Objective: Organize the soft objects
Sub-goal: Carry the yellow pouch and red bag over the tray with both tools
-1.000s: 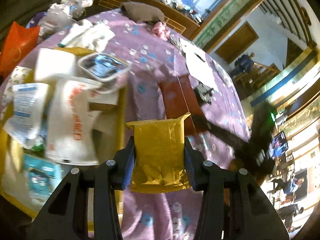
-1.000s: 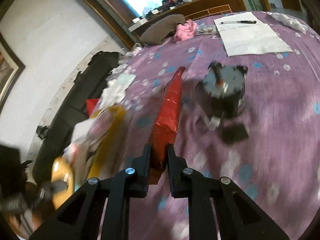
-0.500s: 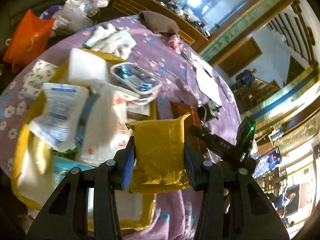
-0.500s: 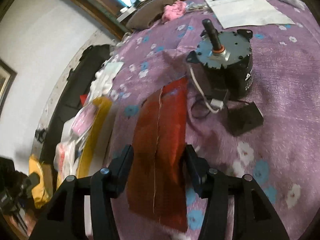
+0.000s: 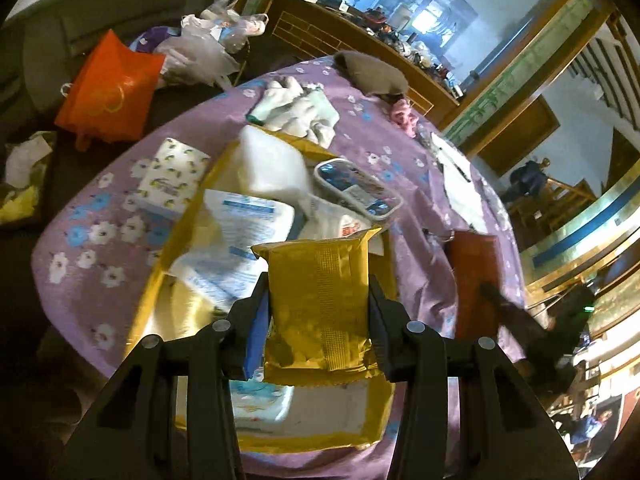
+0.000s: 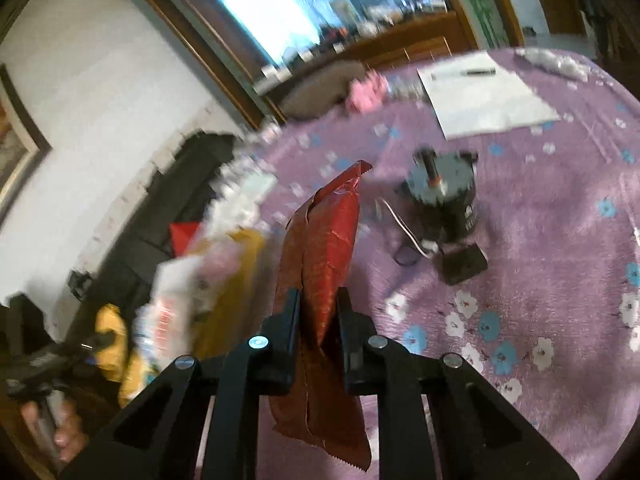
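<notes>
Lifted off the purple cloth, red packet pinched by right gripper; left gripper clamps yellow packet.

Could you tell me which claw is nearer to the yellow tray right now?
Left. The left claw hangs over the yellow tray with a yellow packet; the right claw sits beside the tray, over the purple cloth.

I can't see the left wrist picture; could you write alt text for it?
A black two-finger gripper clamps a crinkly yellow foil packet above a yellow tray piled with white soft packs, on a round table under purple flowered cloth.
</notes>
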